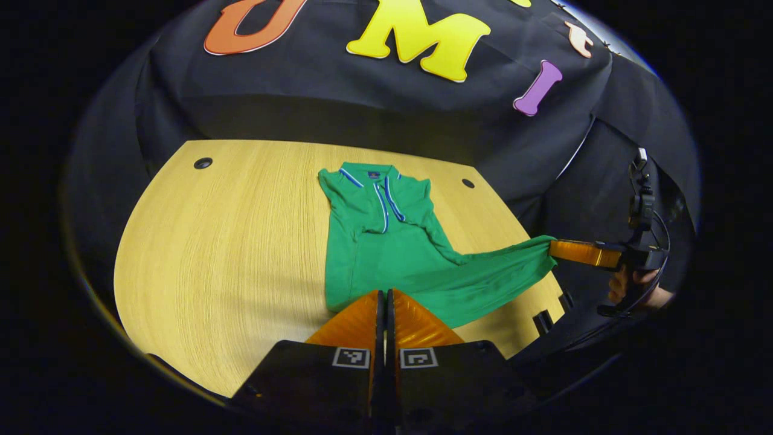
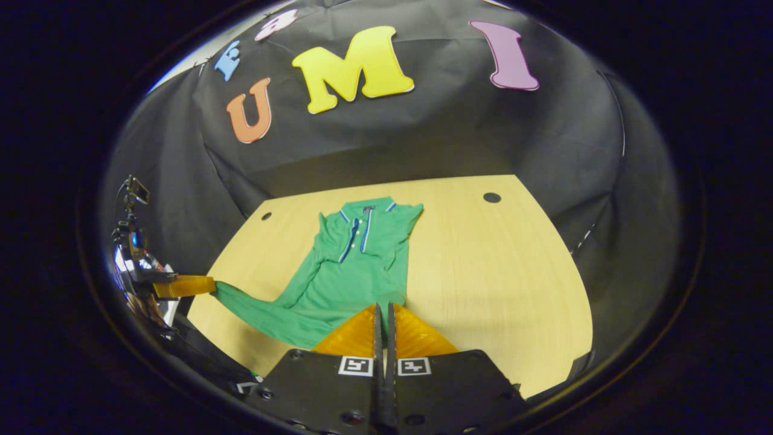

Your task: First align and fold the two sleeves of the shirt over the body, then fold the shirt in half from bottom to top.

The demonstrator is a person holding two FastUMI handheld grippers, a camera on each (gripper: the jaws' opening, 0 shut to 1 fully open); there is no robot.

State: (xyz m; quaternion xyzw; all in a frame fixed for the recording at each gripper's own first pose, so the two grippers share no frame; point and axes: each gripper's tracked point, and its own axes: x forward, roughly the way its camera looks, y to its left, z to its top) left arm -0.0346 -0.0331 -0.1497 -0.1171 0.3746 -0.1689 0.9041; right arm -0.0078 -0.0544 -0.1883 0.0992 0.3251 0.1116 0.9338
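My left gripper [image 1: 384, 294] has its jaws pressed together, tips at the bottom hem of the green shirt [image 1: 374, 254]; I cannot tell whether cloth is pinched between them. The shirt lies flat on the wooden table [image 1: 229, 241], collar toward 12 o'clock. In the left gripper view a long sleeve [image 1: 495, 272] stretches out toward 3 o'clock, past the table edge, its end clamped by my right gripper [image 2: 383, 307], with my hand [image 1: 628, 284] behind it. In the right gripper view the jaws are likewise closed at the green cloth, and the sleeve runs toward 9 o'clock into the other gripper.
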